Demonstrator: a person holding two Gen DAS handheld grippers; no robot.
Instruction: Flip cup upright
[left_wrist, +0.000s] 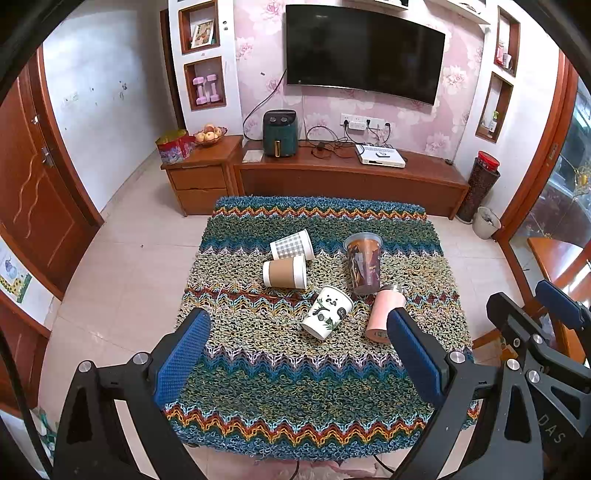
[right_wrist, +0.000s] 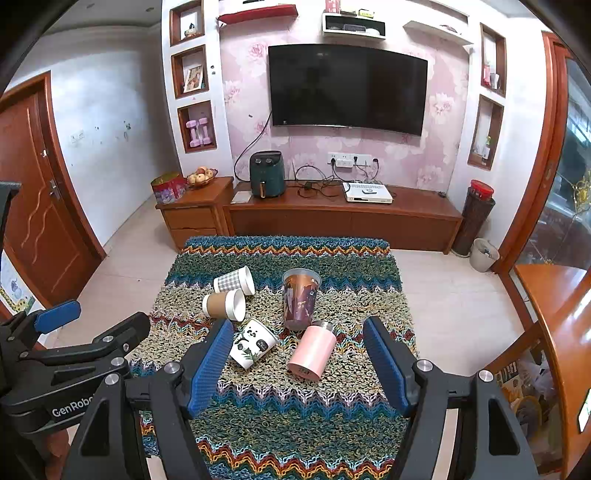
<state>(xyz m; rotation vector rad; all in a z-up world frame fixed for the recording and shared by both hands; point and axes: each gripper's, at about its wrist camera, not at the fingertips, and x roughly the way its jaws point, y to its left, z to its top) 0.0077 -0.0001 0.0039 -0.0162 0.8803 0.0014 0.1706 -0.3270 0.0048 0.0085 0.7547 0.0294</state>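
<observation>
Several cups lie on their sides on a knitted zigzag cloth (left_wrist: 258, 369) over a small table. They are a checked paper cup (left_wrist: 291, 246) (right_wrist: 233, 281), a brown-sleeved paper cup (left_wrist: 285, 272) (right_wrist: 223, 304), a panda cup (left_wrist: 327, 312) (right_wrist: 253, 344) and a pink tumbler (left_wrist: 384, 312) (right_wrist: 312, 350). A dark printed plastic cup (left_wrist: 364, 266) (right_wrist: 300, 298) stands upright. My left gripper (left_wrist: 295, 354) is open and empty above the table's near part. My right gripper (right_wrist: 297, 365) is open and empty, hovering near the pink tumbler.
Behind the table stands a low wooden TV cabinet (left_wrist: 351, 177) with a green air fryer (left_wrist: 279, 133) and a white box (left_wrist: 379, 155). A wooden door (left_wrist: 33, 192) is at the left. A white bin (left_wrist: 485, 221) stands at the right. Tiled floor surrounds the table.
</observation>
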